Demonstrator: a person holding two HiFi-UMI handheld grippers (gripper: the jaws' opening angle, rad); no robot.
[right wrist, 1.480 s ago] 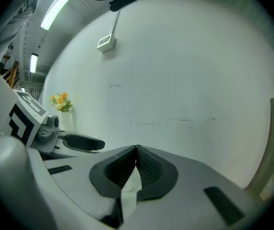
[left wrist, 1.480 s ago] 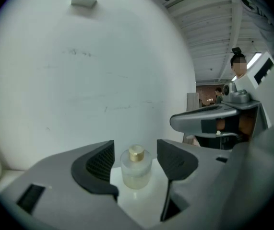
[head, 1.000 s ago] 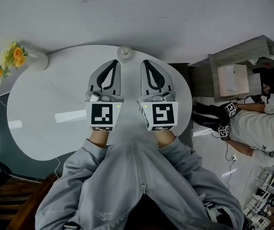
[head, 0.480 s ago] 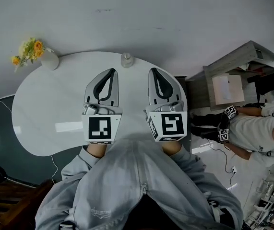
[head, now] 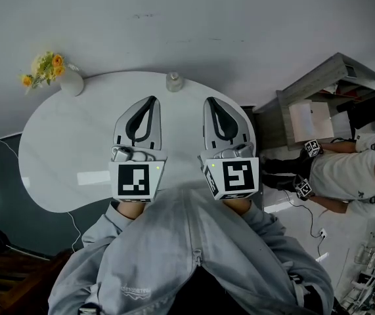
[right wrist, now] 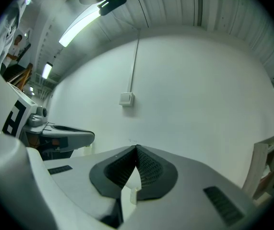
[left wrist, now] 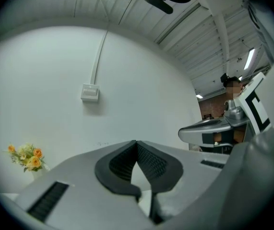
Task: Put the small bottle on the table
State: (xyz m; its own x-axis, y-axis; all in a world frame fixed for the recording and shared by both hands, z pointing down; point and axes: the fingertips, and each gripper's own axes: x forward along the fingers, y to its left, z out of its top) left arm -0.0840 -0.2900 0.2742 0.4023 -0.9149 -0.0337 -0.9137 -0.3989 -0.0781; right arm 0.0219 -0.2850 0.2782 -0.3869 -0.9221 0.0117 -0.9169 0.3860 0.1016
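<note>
The small clear bottle point(head: 173, 81) stands upright at the far edge of the white oval table point(head: 62, 149), close to the wall. My left gripper point(head: 151, 100) and right gripper point(head: 210, 101) hang side by side over the table's near half, both pointing at the wall and well short of the bottle. Each is shut with nothing between its pads. In the left gripper view the black pads meet at the left gripper point(left wrist: 137, 142), and the right gripper point(left wrist: 213, 128) shows beside it. The right gripper point(right wrist: 137, 148) shows the same closed pads in its own view.
A white vase of yellow and orange flowers point(head: 61, 76) stands at the table's far left; the flowers point(left wrist: 27, 157) also show in the left gripper view. A grey desk point(head: 318, 104) and a seated person point(head: 351, 172) are to the right. A wall switch point(right wrist: 125, 98) is ahead.
The head view has shifted, so the table sits lower and more to the right in the picture. Both grippers stay shut and have spread slightly apart. The bottle has not moved on the table.
</note>
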